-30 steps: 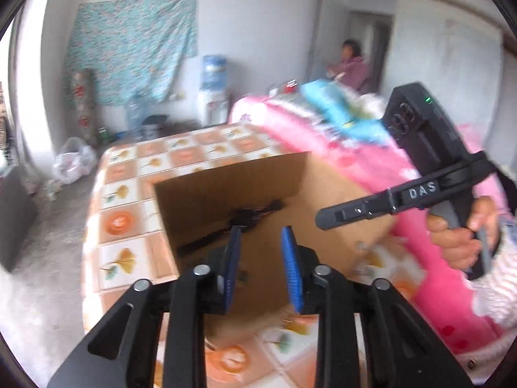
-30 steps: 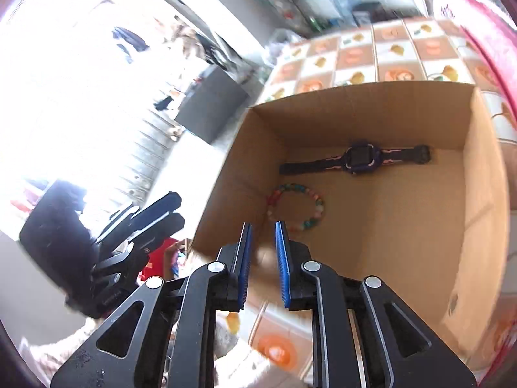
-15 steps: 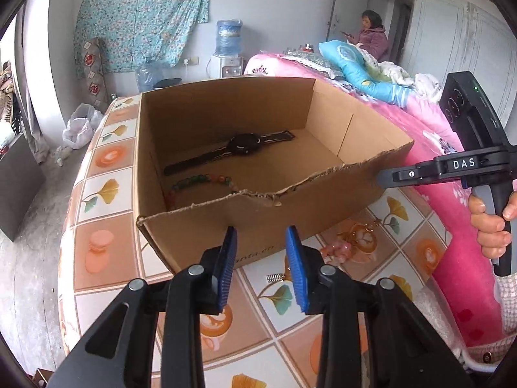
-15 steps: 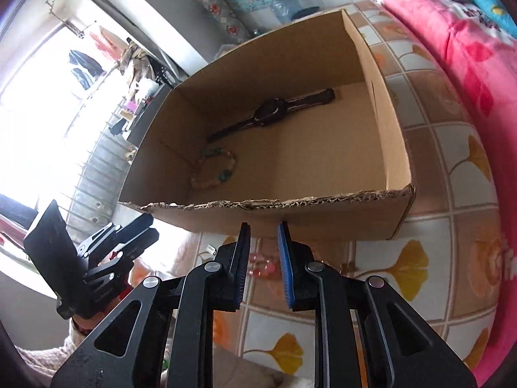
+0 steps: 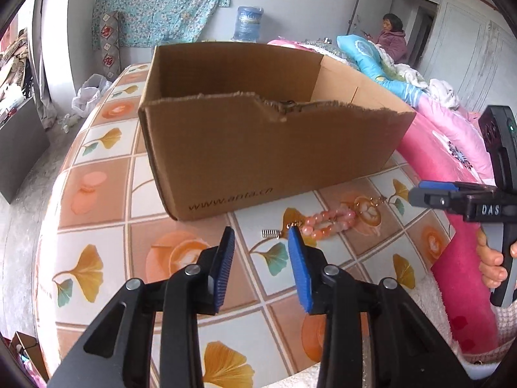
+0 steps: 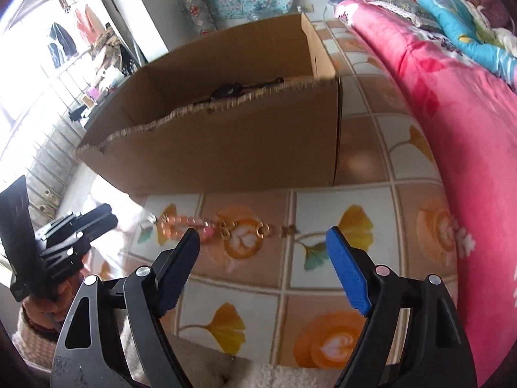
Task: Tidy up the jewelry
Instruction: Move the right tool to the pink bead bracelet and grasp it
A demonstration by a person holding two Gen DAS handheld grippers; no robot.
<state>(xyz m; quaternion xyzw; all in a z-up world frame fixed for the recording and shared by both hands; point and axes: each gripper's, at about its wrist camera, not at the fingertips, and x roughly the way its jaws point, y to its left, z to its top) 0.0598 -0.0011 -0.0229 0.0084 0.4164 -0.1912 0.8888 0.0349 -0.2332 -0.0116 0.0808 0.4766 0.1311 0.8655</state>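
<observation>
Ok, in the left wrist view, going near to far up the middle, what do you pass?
Left gripper → pink bead bracelet on the tiled tabletop → cardboard box → water jug

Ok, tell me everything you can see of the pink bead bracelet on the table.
The pink bead bracelet is a loop of glossy, translucent pink-orange beads lying flat and stretched out on the tiled tabletop, just in front of the cardboard box and apart from it. A thin gold chain with small rings trails from one end; a small silver spring-like piece lies at the other. Neither gripper touches it.
</observation>
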